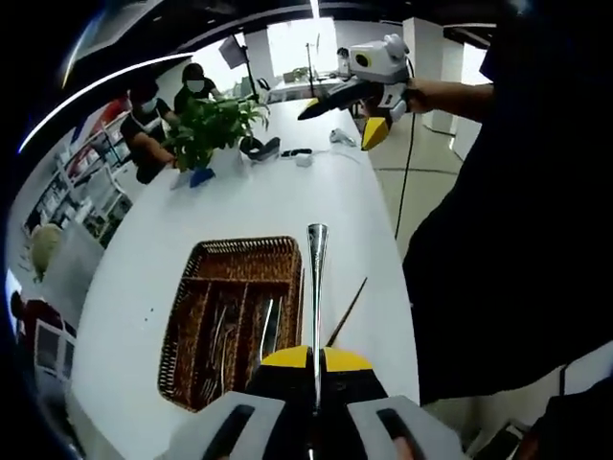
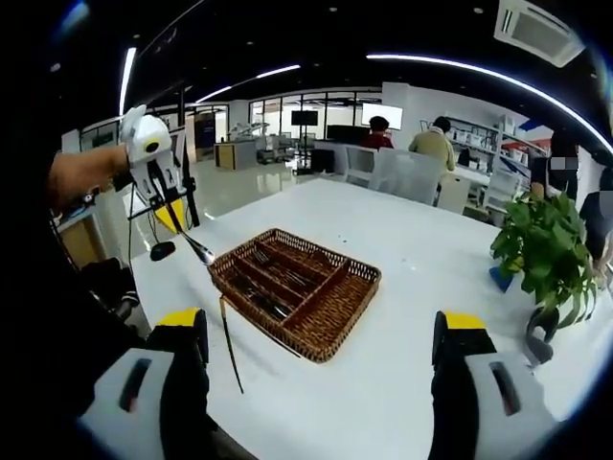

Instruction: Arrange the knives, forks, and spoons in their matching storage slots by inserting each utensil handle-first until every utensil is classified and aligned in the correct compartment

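Utensil [image 1: 317,297], a slim metal piece, is clamped between the closed jaws of the left claw [image 1: 316,369], long axis pointing straight away from the claw with its flared handle end far, above the right edge of the wicker tray [image 1: 192,287] on the white desk [image 1: 268,192]. Right claw [image 2: 321,335] stands wide open and empty over the desk; a thin dark stick [image 2: 228,340] lies beside the tray's near-left corner. No legible writing or brand marks appear.

The left gripper [image 1: 315,369] is held with jaws closed; the right gripper [image 2: 321,335] is spread wide, seemingly empty.
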Available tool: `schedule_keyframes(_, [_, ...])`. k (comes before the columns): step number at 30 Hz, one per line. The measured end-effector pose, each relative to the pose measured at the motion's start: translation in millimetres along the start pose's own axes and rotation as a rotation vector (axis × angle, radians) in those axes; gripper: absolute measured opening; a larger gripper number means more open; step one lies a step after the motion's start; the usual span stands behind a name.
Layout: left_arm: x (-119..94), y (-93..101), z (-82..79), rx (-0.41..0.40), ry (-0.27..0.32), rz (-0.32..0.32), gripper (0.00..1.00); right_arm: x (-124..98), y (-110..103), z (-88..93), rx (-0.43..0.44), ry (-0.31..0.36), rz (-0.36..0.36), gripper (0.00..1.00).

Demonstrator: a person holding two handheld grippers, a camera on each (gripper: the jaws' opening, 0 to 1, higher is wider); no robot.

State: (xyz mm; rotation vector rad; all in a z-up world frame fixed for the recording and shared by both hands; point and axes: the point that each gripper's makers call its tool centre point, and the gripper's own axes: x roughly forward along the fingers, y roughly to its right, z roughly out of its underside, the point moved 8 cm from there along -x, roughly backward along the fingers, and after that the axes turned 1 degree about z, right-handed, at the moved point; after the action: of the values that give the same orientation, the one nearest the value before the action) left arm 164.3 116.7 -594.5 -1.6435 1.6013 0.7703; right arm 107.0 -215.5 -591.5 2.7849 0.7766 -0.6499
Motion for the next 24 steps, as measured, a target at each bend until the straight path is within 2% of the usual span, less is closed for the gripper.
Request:
schedule_keyframes(9, [4,-3.0,1.0,0.021,-0.013,-0.001,0.0,-3,-2,1.9,0.006,0.002,0.008,0.99])
schedule_keyframes(20, [3,-26.2,3.3,0.031,-0.001,-0.019,0.0,9,-1,-7.1,0.012,-0.003,0.022,0.99])
schedule_keyframes(24, [5,-37.6,6.9,0.031,-0.014,-0.025,0.0,11,-1,-8.5,0.025,0.002,0.032,0.99])
